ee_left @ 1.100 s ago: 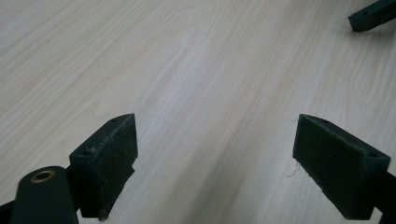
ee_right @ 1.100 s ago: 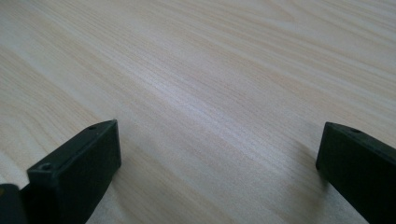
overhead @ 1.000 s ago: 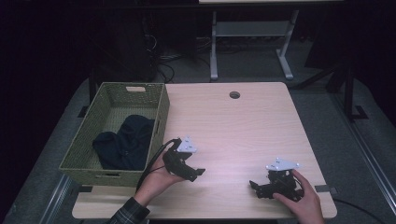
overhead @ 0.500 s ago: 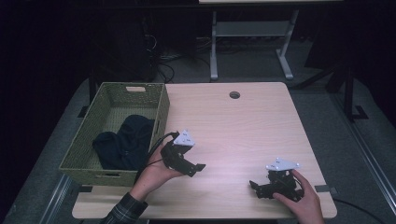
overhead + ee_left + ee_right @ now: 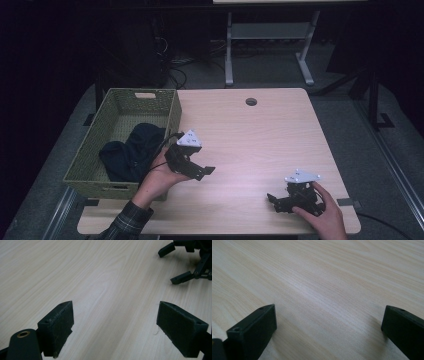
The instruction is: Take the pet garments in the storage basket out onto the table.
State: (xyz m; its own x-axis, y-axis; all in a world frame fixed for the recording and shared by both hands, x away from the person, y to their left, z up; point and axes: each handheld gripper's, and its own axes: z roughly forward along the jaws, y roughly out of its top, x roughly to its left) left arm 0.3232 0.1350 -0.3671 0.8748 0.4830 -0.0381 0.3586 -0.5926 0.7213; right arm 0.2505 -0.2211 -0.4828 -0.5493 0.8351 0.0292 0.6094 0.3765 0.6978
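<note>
A dark cloth (image 5: 131, 150) is lying in the basket (image 5: 172, 114) at the left, so the work is looking barely begun or just finished. Just right of it, the left gripper (image 5: 206, 171) is hovering spread and empty. The right gripper (image 5: 272, 200) is resting spread on the near right bench (image 5: 260, 140). Only the basket wall is standing in the way.

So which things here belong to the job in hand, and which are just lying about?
In the job:
- left gripper, open, beside the basket
- dark garment in the basket
- green woven basket

Lying about:
- right gripper, open, low over the table
- metal stand behind the table
</note>
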